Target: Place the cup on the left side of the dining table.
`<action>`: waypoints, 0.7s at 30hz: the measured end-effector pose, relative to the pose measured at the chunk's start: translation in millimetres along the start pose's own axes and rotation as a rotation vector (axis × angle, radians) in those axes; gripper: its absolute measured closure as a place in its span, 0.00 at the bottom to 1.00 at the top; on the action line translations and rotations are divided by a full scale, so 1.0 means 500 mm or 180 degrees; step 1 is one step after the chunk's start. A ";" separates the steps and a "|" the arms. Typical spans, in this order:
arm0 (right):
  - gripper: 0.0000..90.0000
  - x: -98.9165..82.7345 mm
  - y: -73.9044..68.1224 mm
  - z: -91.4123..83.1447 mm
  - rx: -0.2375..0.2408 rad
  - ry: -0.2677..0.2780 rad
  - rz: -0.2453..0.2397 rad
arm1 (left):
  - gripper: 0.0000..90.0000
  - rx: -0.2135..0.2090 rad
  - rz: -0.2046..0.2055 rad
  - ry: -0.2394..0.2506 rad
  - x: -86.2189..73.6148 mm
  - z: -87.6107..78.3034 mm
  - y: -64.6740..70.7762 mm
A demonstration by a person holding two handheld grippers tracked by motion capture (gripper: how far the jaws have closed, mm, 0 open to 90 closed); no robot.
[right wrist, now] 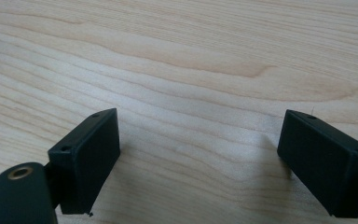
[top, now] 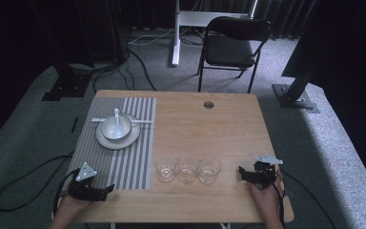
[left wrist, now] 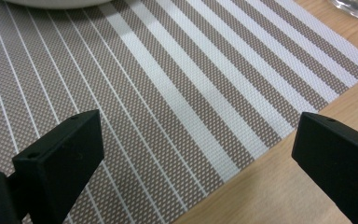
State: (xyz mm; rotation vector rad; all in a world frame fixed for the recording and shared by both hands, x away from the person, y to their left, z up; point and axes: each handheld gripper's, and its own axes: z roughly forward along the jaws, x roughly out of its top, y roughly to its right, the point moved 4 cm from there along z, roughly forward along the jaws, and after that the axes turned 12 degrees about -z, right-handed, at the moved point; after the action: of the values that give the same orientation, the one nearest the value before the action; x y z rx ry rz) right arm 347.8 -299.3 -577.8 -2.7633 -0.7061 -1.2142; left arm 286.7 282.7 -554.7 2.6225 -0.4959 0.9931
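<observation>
A white bowl (top: 116, 127) with a white spoon (top: 117, 117) in it sits on a white plate (top: 106, 140), on a striped grey placemat (top: 133, 162) at the table's left. Three clear glasses (top: 165, 169) (top: 188, 169) (top: 209, 170) stand in a row near the front middle. My left gripper (top: 106, 191) rests at the placemat's front left corner, open, jaws wide over the mat's stripes (left wrist: 177, 93). My right gripper (top: 243, 172) lies at the front right, open, over bare wood (right wrist: 200, 93), a short way right of the glasses.
The wooden table (top: 219, 129) has a round cable hole (top: 208, 104) near its far edge. A black folding chair (top: 233, 45) stands behind the table. Cables (top: 19, 186) trail over the carpet at left. Dark stands (top: 295, 90) flank the table.
</observation>
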 end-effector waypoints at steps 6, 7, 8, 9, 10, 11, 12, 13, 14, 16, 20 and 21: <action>0.14 0.000 0.000 0.000 0.0000 0.0000 0.0000 | 0.03 -0.0129 0.0128 0.0023 0.016 0.002 0.028; 0.14 0.000 0.000 0.000 -0.0001 -0.0001 0.0001 | 0.03 -0.0138 0.0140 0.0024 0.019 0.001 0.031; 0.14 0.000 0.000 0.000 0.0000 0.0000 0.0000 | 0.03 -0.0175 0.0159 0.0031 0.023 0.001 0.036; 0.14 0.000 0.000 0.000 -0.0001 -0.0002 0.0001 | 0.03 -0.0179 0.0177 0.0058 0.026 0.000 0.040; 0.14 0.000 0.000 0.000 0.0000 0.0000 0.0001 | 0.03 -0.0199 0.0190 0.0064 0.030 0.000 0.043; 0.14 0.000 0.000 0.000 0.0000 0.0000 0.0001 | 0.03 -0.0236 0.0191 0.0072 0.033 -0.001 0.046; 0.14 0.000 0.000 0.000 0.0000 0.0000 0.0000 | 0.03 -0.0249 0.0203 0.0095 0.037 -0.001 0.049; 0.14 0.000 0.000 0.000 0.0000 0.0000 0.0001 | 0.03 -0.0266 0.0217 0.0098 0.040 0.000 0.053; 0.14 0.000 0.000 0.000 0.0000 0.0000 0.0001 | 0.03 -0.0284 0.0244 0.0099 0.042 0.000 0.057; 0.14 0.000 0.000 0.000 -0.0001 -0.0002 0.0000 | 0.03 -0.0309 0.0272 0.0100 0.048 0.001 0.064; 0.14 0.000 0.000 0.000 0.0000 0.0000 0.0000 | 0.03 -0.0363 0.0308 0.0138 0.058 0.003 0.074; 0.14 0.000 0.000 0.000 0.0000 0.0000 0.0001 | 0.03 -0.0420 0.0330 0.0155 0.065 0.003 0.082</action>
State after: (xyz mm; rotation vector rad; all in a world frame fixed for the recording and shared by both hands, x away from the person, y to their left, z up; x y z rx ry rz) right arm 347.8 -299.3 -577.8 -2.7633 -0.7056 -1.2140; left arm 293.5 238.6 -527.6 2.4719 -0.6677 1.0165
